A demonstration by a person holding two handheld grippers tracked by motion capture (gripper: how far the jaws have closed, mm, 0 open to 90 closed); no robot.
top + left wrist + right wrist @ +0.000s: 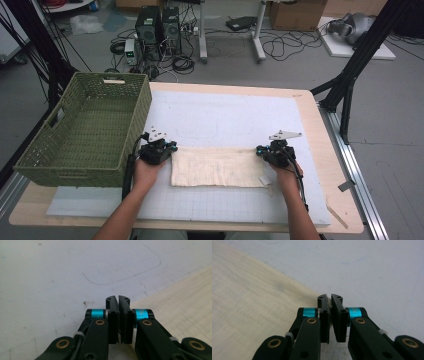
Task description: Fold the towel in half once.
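Observation:
A cream cloth point(217, 167) lies flat as a wide rectangle on the white mat point(225, 115). My left gripper point(172, 149) sits at the cloth's far left corner. In the left gripper view its jaws point(118, 300) are pressed together where the cloth's point(180, 297) corner ends, with cream fabric showing under them. My right gripper point(259, 150) sits at the far right corner. There too the jaws point(330, 298) are closed, right on the tip of the cloth point(249, 302). A hand holds each gripper from the near side.
A green woven basket point(137, 115) stands at the table's left, close beside my left gripper. The wooden table point(320, 150) borders the mat on the right. Behind the table, computers and cables lie on the floor.

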